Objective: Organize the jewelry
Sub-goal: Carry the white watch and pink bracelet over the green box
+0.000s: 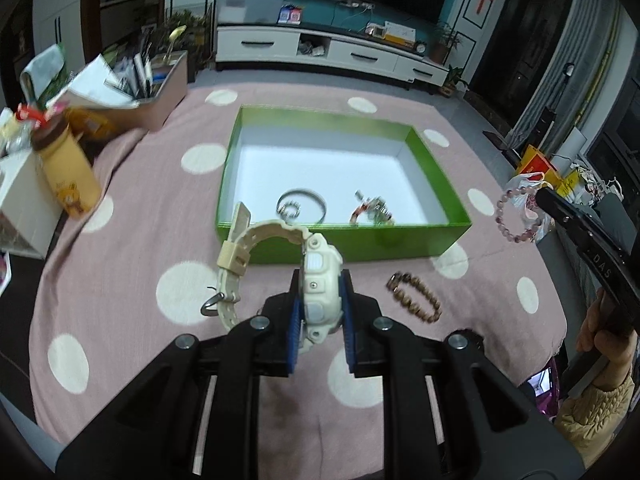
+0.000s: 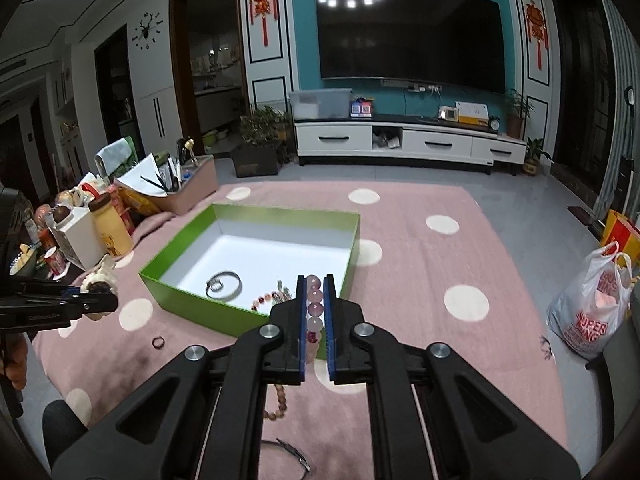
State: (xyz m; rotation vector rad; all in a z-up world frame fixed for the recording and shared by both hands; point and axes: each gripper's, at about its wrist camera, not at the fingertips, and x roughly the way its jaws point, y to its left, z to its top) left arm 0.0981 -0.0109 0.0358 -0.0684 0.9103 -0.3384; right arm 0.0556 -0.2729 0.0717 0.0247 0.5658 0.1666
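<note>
Transfer step in hand, 2 pieces carried. Cream watch [image 1: 320, 280] pinched by left gripper [image 1: 321, 300]; pink bead bracelet [image 2: 314, 308] pinched by right gripper [image 2: 315, 312]. Green box [image 1: 340, 240] at 12 o'clock; next move judged: carry over rim, release inside.

The lower part of the cream watch [image 1: 320, 280] sits hidden between the blue pads [image 1: 295, 320] of the left tongs [image 1: 320, 308]. In the right wrist view, the pink bead bracelet [image 2: 314, 308] shows only a single column of beads; the rest is hidden behind the right tongs [image 2: 314, 320]. The brown bead bracelet [image 2: 276, 402] is half covered by the tong frame. The small pieces in the green box [image 1: 340, 240], beside the metal bangle [image 1: 304, 204], are too blurred to identify.
</note>
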